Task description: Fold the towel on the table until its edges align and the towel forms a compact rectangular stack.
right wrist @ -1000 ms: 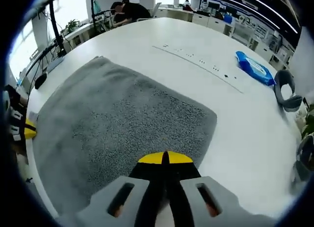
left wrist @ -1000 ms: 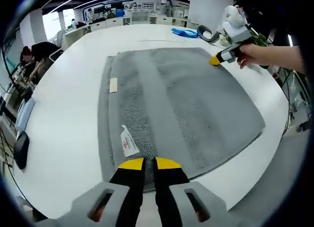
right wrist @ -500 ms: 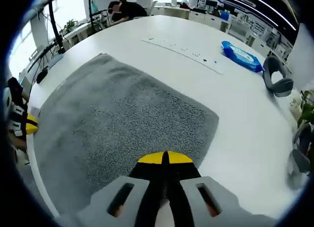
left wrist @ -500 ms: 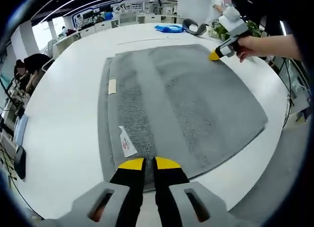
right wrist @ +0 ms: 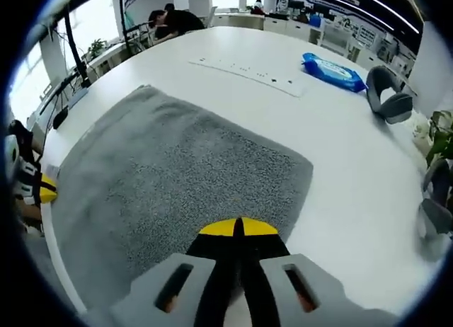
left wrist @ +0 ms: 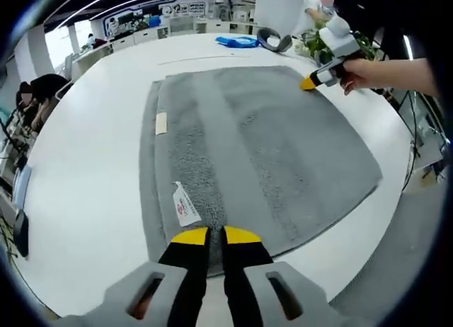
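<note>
Towel (left wrist: 269, 150): grey cloth, rough looped pile. Table (left wrist: 92, 178): smooth white, matt.

Towel (left wrist: 255, 150) flat on table (left wrist: 92, 171); packet (right wrist: 331, 71) beyond.

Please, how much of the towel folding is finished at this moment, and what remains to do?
Done: the grey towel lies flat on the white table, its edge strip doubled along one side. In hand: the left gripper has its jaws at the near edge beside the white label; the right gripper is shut on a corner. Left: bringing the edges together into a compact rectangle.
</note>
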Demonstrator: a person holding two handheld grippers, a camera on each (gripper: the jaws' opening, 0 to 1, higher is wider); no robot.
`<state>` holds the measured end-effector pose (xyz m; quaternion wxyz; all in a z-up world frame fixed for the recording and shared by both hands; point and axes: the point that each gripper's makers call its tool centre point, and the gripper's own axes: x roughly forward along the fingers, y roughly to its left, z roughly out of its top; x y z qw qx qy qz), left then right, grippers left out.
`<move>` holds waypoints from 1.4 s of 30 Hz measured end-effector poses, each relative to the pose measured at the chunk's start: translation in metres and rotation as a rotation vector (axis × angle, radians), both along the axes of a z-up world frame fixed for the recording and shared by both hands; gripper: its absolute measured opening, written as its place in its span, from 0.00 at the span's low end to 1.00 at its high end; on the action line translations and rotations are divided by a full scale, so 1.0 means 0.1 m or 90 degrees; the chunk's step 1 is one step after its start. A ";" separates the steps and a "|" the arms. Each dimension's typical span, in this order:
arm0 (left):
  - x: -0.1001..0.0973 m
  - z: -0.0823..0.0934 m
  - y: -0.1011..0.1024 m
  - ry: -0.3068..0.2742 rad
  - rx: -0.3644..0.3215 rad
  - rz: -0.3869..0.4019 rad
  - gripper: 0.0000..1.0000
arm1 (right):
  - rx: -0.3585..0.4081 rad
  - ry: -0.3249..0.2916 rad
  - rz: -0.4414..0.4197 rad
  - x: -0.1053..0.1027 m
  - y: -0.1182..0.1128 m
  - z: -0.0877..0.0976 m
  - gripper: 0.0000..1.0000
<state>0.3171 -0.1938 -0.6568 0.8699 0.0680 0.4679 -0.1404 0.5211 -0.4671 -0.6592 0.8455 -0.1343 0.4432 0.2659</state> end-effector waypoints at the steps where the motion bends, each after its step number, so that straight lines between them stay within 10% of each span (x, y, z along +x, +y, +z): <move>1: 0.00 0.00 0.00 0.004 -0.003 0.000 0.06 | 0.000 -0.002 -0.001 0.00 0.00 0.00 0.00; 42: 0.70 0.00 0.07 0.023 0.142 -0.203 0.04 | -0.009 -0.026 -0.127 -1.05 -0.56 -0.01 0.00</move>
